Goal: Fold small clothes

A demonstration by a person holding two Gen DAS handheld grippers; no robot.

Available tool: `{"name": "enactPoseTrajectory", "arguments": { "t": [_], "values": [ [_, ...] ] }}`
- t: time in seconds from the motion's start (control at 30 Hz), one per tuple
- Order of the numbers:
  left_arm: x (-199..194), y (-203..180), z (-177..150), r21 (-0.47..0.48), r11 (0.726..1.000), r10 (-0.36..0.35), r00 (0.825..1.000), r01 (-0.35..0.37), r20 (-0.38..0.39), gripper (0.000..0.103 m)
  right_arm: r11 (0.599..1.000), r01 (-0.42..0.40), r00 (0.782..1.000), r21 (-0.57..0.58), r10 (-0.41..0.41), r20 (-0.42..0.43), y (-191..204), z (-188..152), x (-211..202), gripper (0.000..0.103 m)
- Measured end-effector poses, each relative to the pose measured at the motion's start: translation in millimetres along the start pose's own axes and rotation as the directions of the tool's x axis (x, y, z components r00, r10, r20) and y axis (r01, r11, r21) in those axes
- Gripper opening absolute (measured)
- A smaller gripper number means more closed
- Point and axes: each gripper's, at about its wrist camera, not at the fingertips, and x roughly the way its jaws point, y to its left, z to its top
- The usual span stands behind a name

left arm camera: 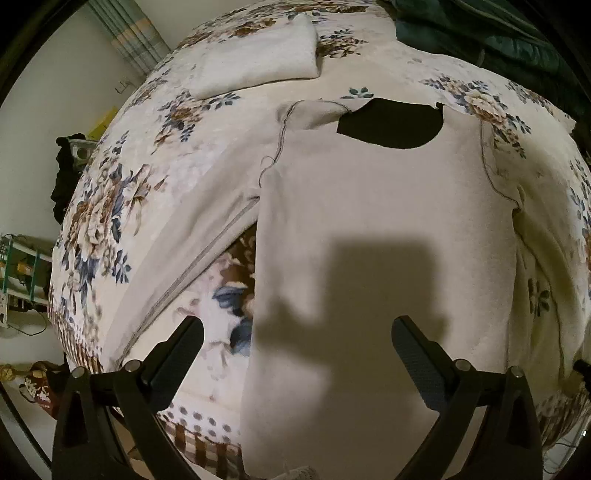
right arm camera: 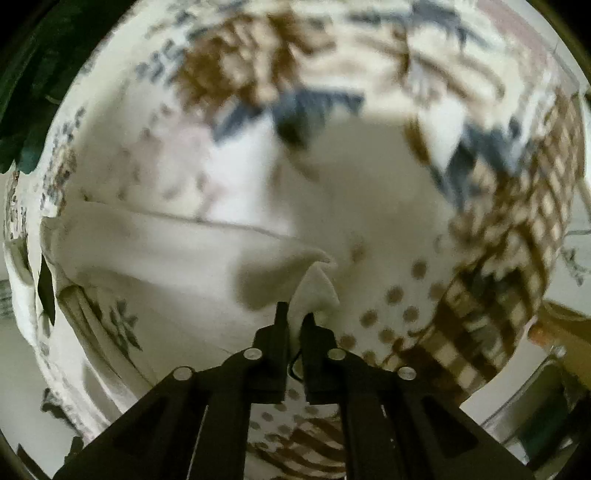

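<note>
A cream long-sleeved top [left arm camera: 369, 229] lies flat on the floral bed cover [left arm camera: 122, 206], its dark neck opening [left arm camera: 391, 123] at the far end. Its left sleeve [left arm camera: 192, 236] lies spread out to the left. My left gripper [left arm camera: 297, 332] is open and empty, above the top's lower part. In the right wrist view my right gripper [right arm camera: 295, 317] is shut on a corner of cream cloth [right arm camera: 314, 288], the top's right sleeve end, and holds it a little above the cover. That view is blurred.
A folded cream garment [left arm camera: 258, 55] lies at the far side of the bed. Dark green bedding [left arm camera: 480, 29] is piled at the far right. The bed's edge, a green rack [left arm camera: 22, 266] and the floor are at the left.
</note>
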Motion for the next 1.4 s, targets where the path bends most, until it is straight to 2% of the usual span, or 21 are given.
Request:
{"name": "enactPoseTrajectory", "arguments": {
  "t": [0.13, 0.2, 0.3, 0.4, 0.47, 0.57, 0.63, 0.67, 0.73, 0.83, 0.87, 0.93, 1.0, 1.03, 1.13, 1.2, 1.27, 1.3, 1.33, 1.37, 1.4],
  "values": [
    [0, 11, 0, -0.02, 1.0, -0.006, 1.0, 0.006, 0.001, 0.103, 0.992, 0.019, 0.996, -0.123, -0.008, 0.094, 51, -14, -39, 0.004],
    [0, 25, -3, -0.046, 0.999, 0.0, 1.0, 0.0, -0.006, 0.103, 0.969, 0.034, 0.993, -0.246, -0.004, 0.118, 92, -33, -59, 0.004],
    [0, 55, -13, -0.108, 0.994, 0.023, 0.999, -0.026, -0.03, 0.103, 0.882, 0.053, 0.991, -0.468, 0.011, 0.134, 171, -73, -79, 0.004],
    [4, 93, -30, -0.178, 0.981, 0.062, 0.995, -0.074, -0.073, 0.103, 0.738, 0.043, 0.995, -0.673, 0.028, 0.094, 245, -139, -79, 0.004],
    [7, 119, -42, -0.22, 0.969, 0.09, 0.991, -0.11, -0.1, 0.103, 0.616, 0.051, 0.996, -0.786, 0.023, 0.082, 286, -193, -68, 0.004],
    [13, 162, -67, -0.271, 0.946, 0.144, 0.979, -0.179, -0.144, 0.103, 0.37, 0.076, 0.997, -0.926, -0.057, 0.059, 330, -292, -29, 0.004],
    [17, 181, -80, -0.29, 0.934, 0.167, 0.972, -0.21, -0.166, 0.103, 0.23, 0.093, 0.991, -0.969, -0.115, 0.068, 339, -346, -7, 0.004],
    [20, 195, -88, -0.303, 0.925, 0.183, 0.967, -0.231, -0.178, 0.103, 0.143, 0.102, 0.985, -0.984, -0.15, 0.08, 340, -379, 9, 0.004],
    [25, 211, -99, -0.316, 0.915, 0.196, 0.961, -0.252, -0.197, 0.103, 0.047, 0.111, 0.973, -0.993, -0.208, 0.099, 332, -420, 30, 0.004],
    [34, 232, -112, -0.342, 0.9, 0.204, 0.955, -0.27, -0.217, 0.103, -0.014, 0.123, 0.96, -0.992, -0.253, 0.123, 316, -449, 55, 0.004],
    [39, 240, -116, -0.351, 0.896, 0.202, 0.953, -0.272, -0.225, 0.103, -0.01, 0.132, 0.953, -0.991, -0.272, 0.13, 313, -452, 61, 0.006],
    [42, 251, -121, -0.379, 0.891, 0.171, 0.958, -0.251, -0.231, 0.103, 0.067, 0.075, 0.952, -0.995, -0.303, 0.052, 309, -446, 65, 0.021],
    [45, 267, -126, -0.428, 0.877, 0.127, 0.965, -0.216, -0.227, 0.103, 0.206, -0.04, 0.949, -0.978, -0.299, -0.102, 304, -430, 55, 0.058],
    [45, 273, -128, -0.451, 0.871, 0.106, 0.97, -0.197, -0.219, 0.103, 0.302, -0.102, 0.946, -0.948, -0.265, -0.186, 299, -415, 43, 0.063],
    [53, 302, -138, -0.562, 0.823, -0.031, 0.984, -0.075, -0.177, 0.103, 0.444, -0.123, 0.951, -0.888, -0.202, -0.233, 287, -381, 18, 0.065],
    [68, 328, -150, -0.686, 0.726, -0.186, 0.974, 0.046, -0.131, 0.101, 0.527, -0.08, 0.958, -0.846, -0.194, -0.212, 270, -354, 5, 0.065],
    [82, 346, -162, -0.785, 0.6, -0.304, 0.951, 0.152, -0.049, 0.101, 0.58, -0.028, 0.96, -0.814, -0.21, -0.183, 259, -321, 4, 0.065],
    [91, 355, -167, -0.826, 0.527, -0.356, 0.935, 0.202, 0.001, 0.101, 0.604, -0.006, 0.959, -0.797, -0.223, -0.176, 253, -306, 3, 0.065],
    [97, 360, -171, -0.85, 0.472, -0.389, 0.92, 0.233, 0.036, 0.101, 0.632, 0.009, 0.956, -0.775, -0.232, -0.179, 247, -288, 2, 0.065],
    [109, 367, -174, -0.877, 0.401, -0.427, 0.901, 0.263, 0.075, 0.1, 0.674, 0.019, 0.953, -0.738, -0.235, -0.19, 241, -275, 3, 0.065],
    [116, 370, -175, -0.89, 0.365, -0.442, 0.892, 0.274, 0.093, 0.1, 0.702, 0.024, 0.952, -0.711, -0.234, -0.199, 235, -269, 4, 0.065]
  ]
}}
